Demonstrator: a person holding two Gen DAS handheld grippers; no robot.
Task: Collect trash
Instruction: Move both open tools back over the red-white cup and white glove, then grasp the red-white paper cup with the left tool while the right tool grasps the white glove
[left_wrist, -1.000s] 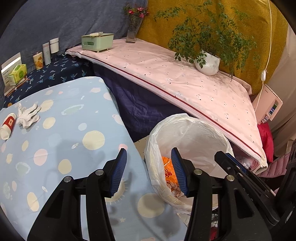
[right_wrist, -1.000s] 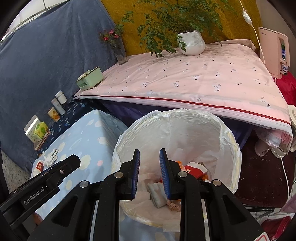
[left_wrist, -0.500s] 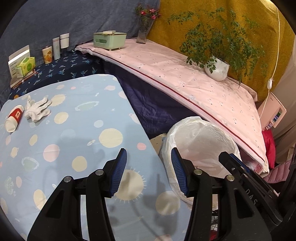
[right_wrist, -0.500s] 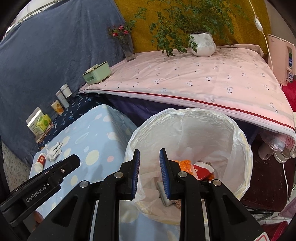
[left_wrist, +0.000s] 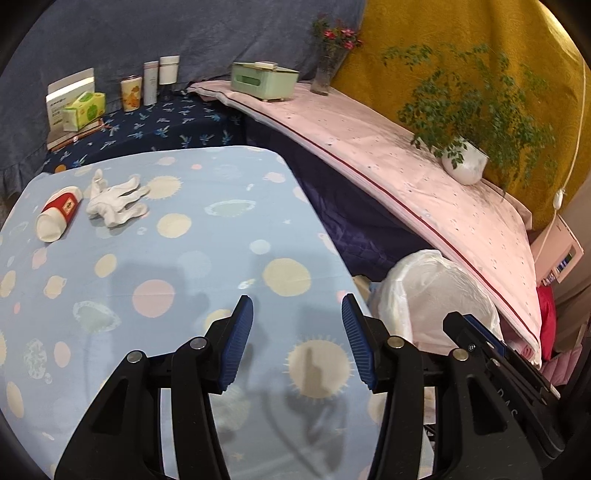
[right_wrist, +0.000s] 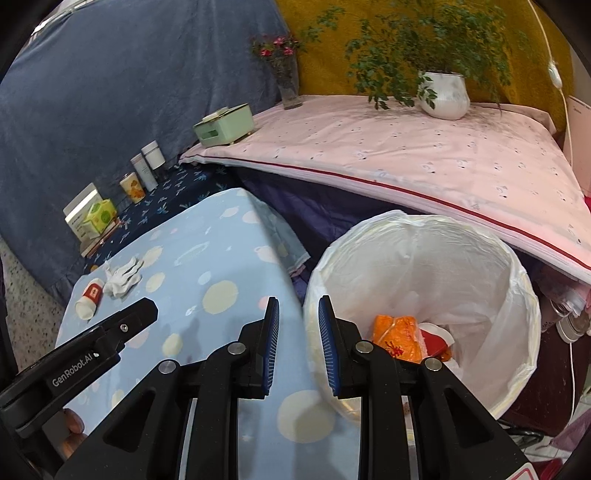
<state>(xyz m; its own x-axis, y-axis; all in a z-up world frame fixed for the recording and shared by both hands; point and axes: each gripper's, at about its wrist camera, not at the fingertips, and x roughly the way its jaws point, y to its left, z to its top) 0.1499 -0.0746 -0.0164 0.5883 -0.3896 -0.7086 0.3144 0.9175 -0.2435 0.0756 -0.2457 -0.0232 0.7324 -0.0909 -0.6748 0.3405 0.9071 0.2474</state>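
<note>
My left gripper (left_wrist: 297, 341) hangs over the pale-blue tablecloth printed with pastel circles and suns (left_wrist: 184, 258), its blue-padded jaws spread wide and holding nothing. My right gripper (right_wrist: 297, 345) sits at the table's edge beside the white plastic-lined trash bin (right_wrist: 517, 295), jaws apart by a narrow gap and likewise empty. Inside the bin lie an orange crinkled wrapper (right_wrist: 397, 332) and a red-and-white scrap (right_wrist: 437, 338). At the far corner of the table, well apart from both grippers, a red-and-white paper cup lying on its side (left_wrist: 58, 218) rests just beside a crumpled white cloth glove (left_wrist: 116, 201). A mint-green tissue box (left_wrist: 264, 79) stands on the pink bedspread (left_wrist: 406, 177) behind.
</note>
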